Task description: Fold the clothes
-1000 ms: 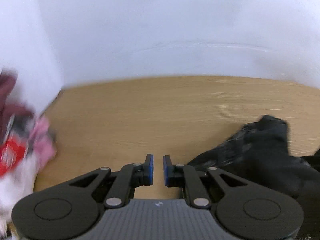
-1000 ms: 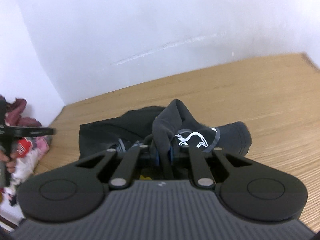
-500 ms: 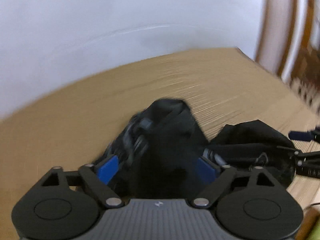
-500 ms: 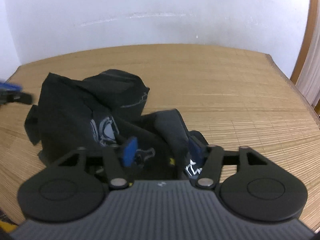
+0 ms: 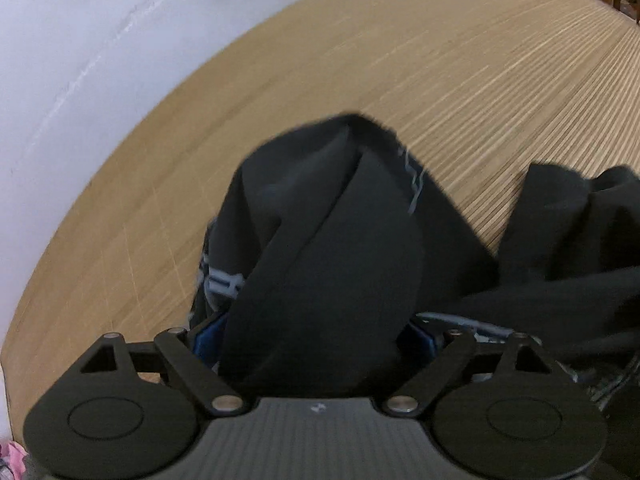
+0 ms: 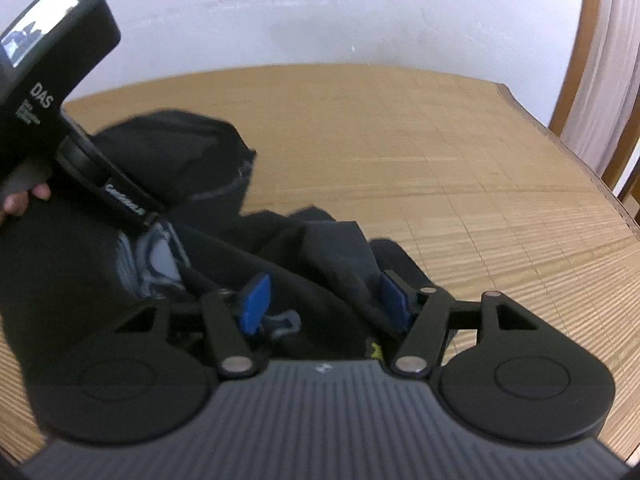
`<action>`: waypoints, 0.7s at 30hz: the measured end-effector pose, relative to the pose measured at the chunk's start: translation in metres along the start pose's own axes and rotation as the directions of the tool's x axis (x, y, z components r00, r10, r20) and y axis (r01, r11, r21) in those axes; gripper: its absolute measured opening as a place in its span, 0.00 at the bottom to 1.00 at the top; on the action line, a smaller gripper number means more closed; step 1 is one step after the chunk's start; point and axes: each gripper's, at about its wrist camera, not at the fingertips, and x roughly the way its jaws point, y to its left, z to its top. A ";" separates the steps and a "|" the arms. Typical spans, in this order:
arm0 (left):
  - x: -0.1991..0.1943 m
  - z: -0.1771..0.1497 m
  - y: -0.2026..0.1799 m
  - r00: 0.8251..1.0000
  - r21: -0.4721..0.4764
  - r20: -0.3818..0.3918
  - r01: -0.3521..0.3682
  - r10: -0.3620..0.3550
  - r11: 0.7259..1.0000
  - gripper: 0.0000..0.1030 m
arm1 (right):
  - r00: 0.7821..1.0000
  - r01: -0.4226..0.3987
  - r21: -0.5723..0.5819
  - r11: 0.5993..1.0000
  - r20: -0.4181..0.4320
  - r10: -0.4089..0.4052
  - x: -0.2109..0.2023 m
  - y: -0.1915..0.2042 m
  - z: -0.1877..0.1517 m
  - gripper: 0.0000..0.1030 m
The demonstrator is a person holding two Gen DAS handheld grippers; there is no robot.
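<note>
White wall backs a wooden slatted surface (image 6: 420, 152), and on it lies one black garment (image 6: 192, 160), bunched and rumpled rather than flat. Nothing looks folded yet; by my reading the task is at its very start, with the cloth not yet spread out, let alone creased into halves. Left gripper (image 5: 316, 336) has its jaws spread wide with a thick ridge of the garment (image 5: 328, 240) standing between them, not pinched. Right gripper (image 6: 326, 304) likewise has its jaws spread, with cloth lying between the blue pads. Left to do: grip, flatten, then fold. A pale printed patch (image 6: 156, 256) shows among the wrinkles.
</note>
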 end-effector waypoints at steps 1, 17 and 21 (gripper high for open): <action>0.000 -0.002 0.002 1.000 -0.010 0.007 0.010 -0.010 1.000 0.73 | 1.000 0.004 0.005 1.000 -0.011 -0.004 0.005 -0.001 -0.001 0.61; -0.124 -0.104 0.127 0.968 -0.496 0.240 0.183 -0.068 0.849 0.16 | 0.992 0.027 0.116 0.993 -0.122 -0.012 0.039 -0.017 0.005 0.09; -0.144 -0.149 0.144 0.972 -0.568 0.229 0.176 -0.051 0.804 0.17 | 0.988 -0.001 0.102 0.995 -0.151 0.016 0.043 -0.015 0.004 0.08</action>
